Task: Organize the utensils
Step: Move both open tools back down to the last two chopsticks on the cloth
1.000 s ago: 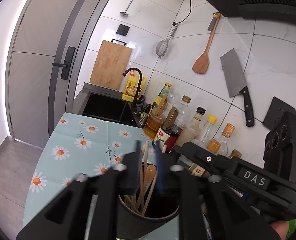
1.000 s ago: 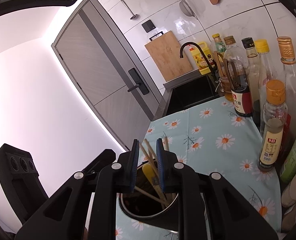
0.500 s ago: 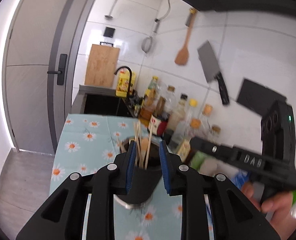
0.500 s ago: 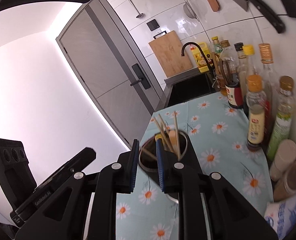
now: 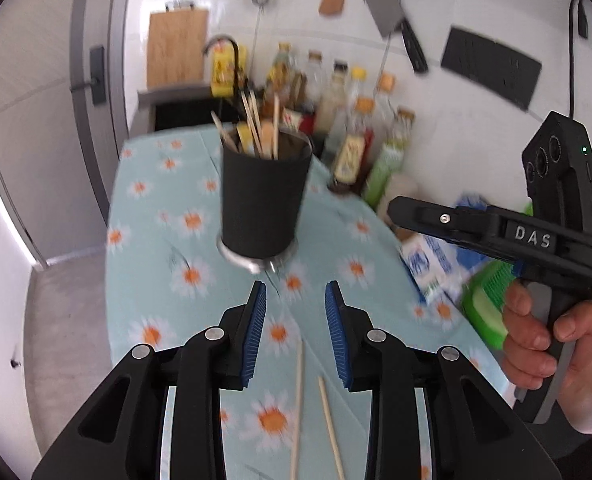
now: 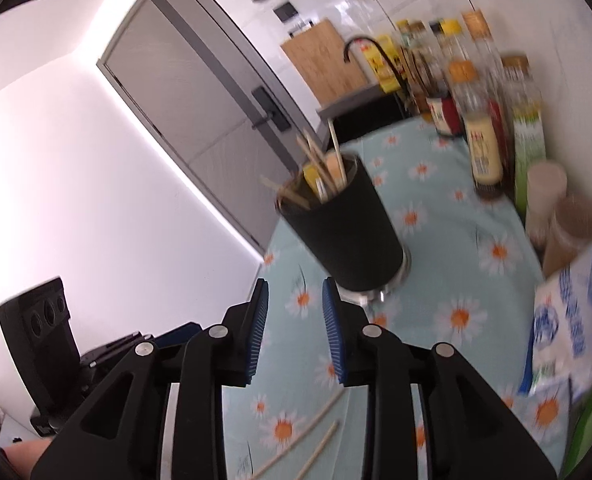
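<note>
While we hold our left hand-held gripper (image 5: 295,300) over the daisy-patterned tabletop (image 5: 152,208) with its jaws apart and nothing between them, two loose chopsticks (image 5: 297,400) lie on the cloth just below it. Beyond stands the black utensil holder (image 5: 265,200), upright and filled with chopsticks and spoons. Further right, a row of bottles (image 5: 352,136) lines the wall, and our right hand-held gripper (image 6: 295,300) is likewise parted and empty.
</note>
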The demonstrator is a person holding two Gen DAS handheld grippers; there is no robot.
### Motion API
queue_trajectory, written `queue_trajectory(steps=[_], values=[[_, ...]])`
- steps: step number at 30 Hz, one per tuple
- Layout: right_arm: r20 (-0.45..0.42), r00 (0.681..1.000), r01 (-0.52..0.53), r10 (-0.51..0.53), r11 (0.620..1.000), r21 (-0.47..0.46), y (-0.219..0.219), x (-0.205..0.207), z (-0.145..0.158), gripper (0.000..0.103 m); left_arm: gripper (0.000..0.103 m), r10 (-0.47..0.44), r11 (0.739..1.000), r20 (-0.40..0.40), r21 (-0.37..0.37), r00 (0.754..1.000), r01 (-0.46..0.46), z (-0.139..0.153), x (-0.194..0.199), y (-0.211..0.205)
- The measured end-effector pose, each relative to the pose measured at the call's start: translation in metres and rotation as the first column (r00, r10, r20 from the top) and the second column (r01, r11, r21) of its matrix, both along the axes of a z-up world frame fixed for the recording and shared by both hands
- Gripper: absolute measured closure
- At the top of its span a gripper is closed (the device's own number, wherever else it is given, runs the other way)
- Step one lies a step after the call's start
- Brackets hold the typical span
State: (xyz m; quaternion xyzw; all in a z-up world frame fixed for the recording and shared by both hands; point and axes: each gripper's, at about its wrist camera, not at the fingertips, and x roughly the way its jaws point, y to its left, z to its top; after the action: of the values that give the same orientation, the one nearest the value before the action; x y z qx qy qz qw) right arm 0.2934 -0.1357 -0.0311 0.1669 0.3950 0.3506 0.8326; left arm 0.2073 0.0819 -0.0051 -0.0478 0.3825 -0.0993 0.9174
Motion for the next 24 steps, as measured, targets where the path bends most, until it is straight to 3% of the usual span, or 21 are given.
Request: queue_trajectory(steps=[5, 11, 17, 24], values=[[-0.081, 0.997, -0.014, 0.012, 1.0, -0.018, -0.001, -0.019, -0.027, 0.073, 0.074, -0.02, 0.999, -0.098, 0.025, 0.995, 0.022, -0.024, -0.008, -0.006], [-0.187, 0.982, -0.019, 0.014, 1.0, -0.024, -0.004, -0.041, -0.058, 0.073, 0.074, -0.061, 0.997, -0.249, 0.03, 0.967, 0.07, -0.053, -0.006, -0.011], [-0.249, 0.968, 0.015, -0.017, 1.0, -0.009, -0.01, -0.052, -0.076, 0.073, 0.074, -0.098, 0.988, -0.417, 0.067, 0.904, 0.138, -0.088, 0.003, -0.02], [-0.29, 0.956, 0.035, -0.036, 0.999, -0.009, -0.02, -0.054, -0.092, 0.073, 0.074, -0.113, 0.979, -0.531, 0.086, 0.84, 0.186, -0.113, 0.016, -0.026]])
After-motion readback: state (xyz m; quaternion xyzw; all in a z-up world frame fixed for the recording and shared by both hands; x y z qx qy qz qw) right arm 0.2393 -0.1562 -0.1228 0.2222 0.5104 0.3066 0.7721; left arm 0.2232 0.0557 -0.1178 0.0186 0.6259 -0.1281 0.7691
